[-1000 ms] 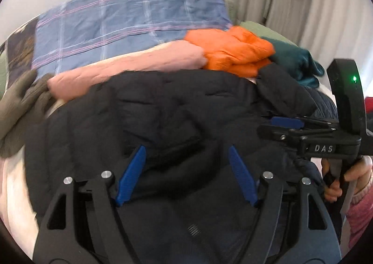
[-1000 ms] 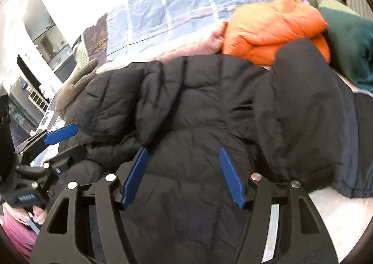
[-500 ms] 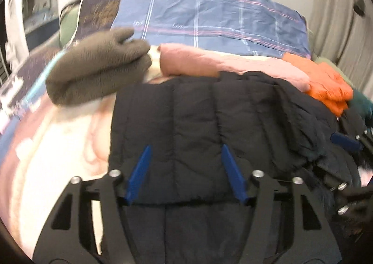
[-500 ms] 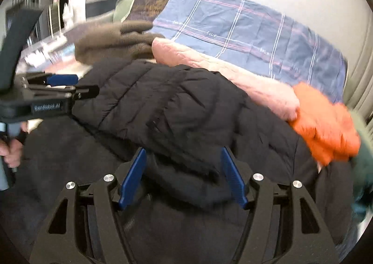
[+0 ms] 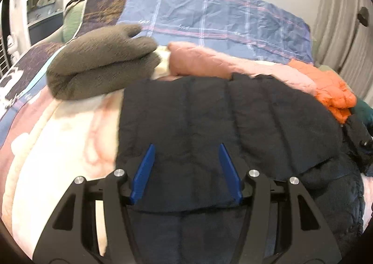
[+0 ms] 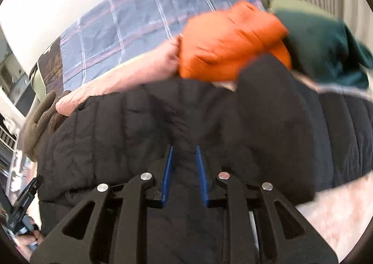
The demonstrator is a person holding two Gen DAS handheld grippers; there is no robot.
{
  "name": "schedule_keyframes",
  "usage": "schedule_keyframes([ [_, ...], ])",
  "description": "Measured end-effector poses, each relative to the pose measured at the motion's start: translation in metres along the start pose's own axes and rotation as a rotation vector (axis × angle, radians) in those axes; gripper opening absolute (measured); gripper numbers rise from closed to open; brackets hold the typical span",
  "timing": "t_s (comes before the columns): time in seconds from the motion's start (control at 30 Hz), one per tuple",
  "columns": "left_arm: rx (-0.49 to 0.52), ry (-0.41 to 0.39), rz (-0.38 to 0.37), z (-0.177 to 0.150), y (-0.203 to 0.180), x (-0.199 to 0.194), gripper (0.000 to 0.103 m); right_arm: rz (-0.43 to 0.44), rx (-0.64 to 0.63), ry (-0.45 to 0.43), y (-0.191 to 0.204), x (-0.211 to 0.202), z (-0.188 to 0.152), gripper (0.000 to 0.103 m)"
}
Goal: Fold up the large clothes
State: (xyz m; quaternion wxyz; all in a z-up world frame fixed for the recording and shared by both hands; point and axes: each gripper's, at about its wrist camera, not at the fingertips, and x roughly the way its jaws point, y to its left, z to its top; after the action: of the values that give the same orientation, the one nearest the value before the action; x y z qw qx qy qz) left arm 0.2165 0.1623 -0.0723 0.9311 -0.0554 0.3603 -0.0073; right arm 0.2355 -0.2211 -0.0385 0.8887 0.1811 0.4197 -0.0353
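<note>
Black jacket [image 5: 209, 119] spread among folded clothes on the bed.
Right gripper [image 6: 184, 154] closing, pinching jacket fabric; left gripper [image 5: 186, 154] apart over it.

Black quilted jacket [image 5: 209, 124]. Blue-grey plaid blanket [image 5: 209, 14], pink and white lines. Pale pink quilted garment [image 5: 233, 65]. Bright orange puffer [image 6: 228, 40]. Grey-brown fleece [image 5: 100, 65]. Dark teal garment [image 6: 326, 47]. Blue pads [image 5: 144, 168] on black jaws.

a home bedroom: bed [image 5: 58, 170] with plaid duvet [image 5: 209, 14], curtains [image 5: 338, 19] beside it.
</note>
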Motion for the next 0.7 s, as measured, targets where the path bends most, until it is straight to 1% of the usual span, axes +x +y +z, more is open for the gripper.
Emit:
schedule_keyframes([
  [0.07,0.038,-0.022,-0.024,0.006,-0.016,-0.006,0.057,0.009,-0.032,-0.014,-0.004,-0.009,-0.003,0.027],
  [0.1,0.069,-0.034,-0.047,0.011,-0.031,-0.009,0.057,0.014,-0.047,-0.021,-0.005,-0.013,-0.005,0.030],
  [0.17,0.115,-0.048,-0.086,0.018,-0.055,-0.014,0.057,0.038,-0.049,-0.047,-0.011,-0.025,-0.009,0.032],
  [0.23,0.183,-0.066,-0.151,0.024,-0.090,-0.017,0.051,0.062,-0.024,-0.070,-0.023,-0.038,-0.017,0.032],
  [0.3,0.238,-0.075,-0.199,0.025,-0.121,-0.014,0.041,0.073,0.028,-0.095,-0.041,-0.052,-0.026,0.033],
  [0.33,0.261,-0.074,-0.222,0.025,-0.135,-0.010,0.040,0.077,0.056,-0.105,-0.048,-0.058,-0.028,0.033],
  [0.37,0.287,-0.061,-0.254,0.025,-0.154,0.000,0.040,0.080,0.093,-0.114,-0.063,-0.065,-0.032,0.033],
  [0.43,0.311,-0.008,-0.285,0.019,-0.177,0.022,0.040,0.060,0.149,-0.125,-0.091,-0.074,-0.041,0.033],
  [0.47,0.324,0.035,-0.288,0.011,-0.187,0.036,0.040,0.035,0.180,-0.133,-0.106,-0.080,-0.046,0.034],
  [0.5,0.335,0.099,-0.275,0.000,-0.196,0.059,0.040,0.000,0.228,-0.146,-0.129,-0.088,-0.053,0.034],
  [0.53,0.347,0.143,-0.249,-0.012,-0.201,0.077,0.039,-0.018,0.263,-0.154,-0.145,-0.094,-0.059,0.035],
  [0.57,0.369,0.144,-0.230,-0.027,-0.204,0.091,0.039,-0.039,0.307,-0.161,-0.165,-0.100,-0.064,0.036],
  [0.6,0.375,0.127,-0.237,-0.032,-0.205,0.092,0.039,-0.063,0.357,-0.165,-0.183,-0.106,-0.069,0.037],
  [0.63,0.370,0.125,-0.241,-0.031,-0.204,0.090,0.039,-0.095,0.451,-0.176,-0.213,-0.114,-0.078,0.037],
  [0.67,0.361,0.127,-0.248,-0.030,-0.204,0.089,0.039,-0.102,0.508,-0.184,-0.231,-0.119,-0.083,0.037],
  [0.7,0.350,0.128,-0.260,-0.030,-0.202,0.089,0.039,-0.105,0.596,-0.201,-0.257,-0.125,-0.090,0.037],
])
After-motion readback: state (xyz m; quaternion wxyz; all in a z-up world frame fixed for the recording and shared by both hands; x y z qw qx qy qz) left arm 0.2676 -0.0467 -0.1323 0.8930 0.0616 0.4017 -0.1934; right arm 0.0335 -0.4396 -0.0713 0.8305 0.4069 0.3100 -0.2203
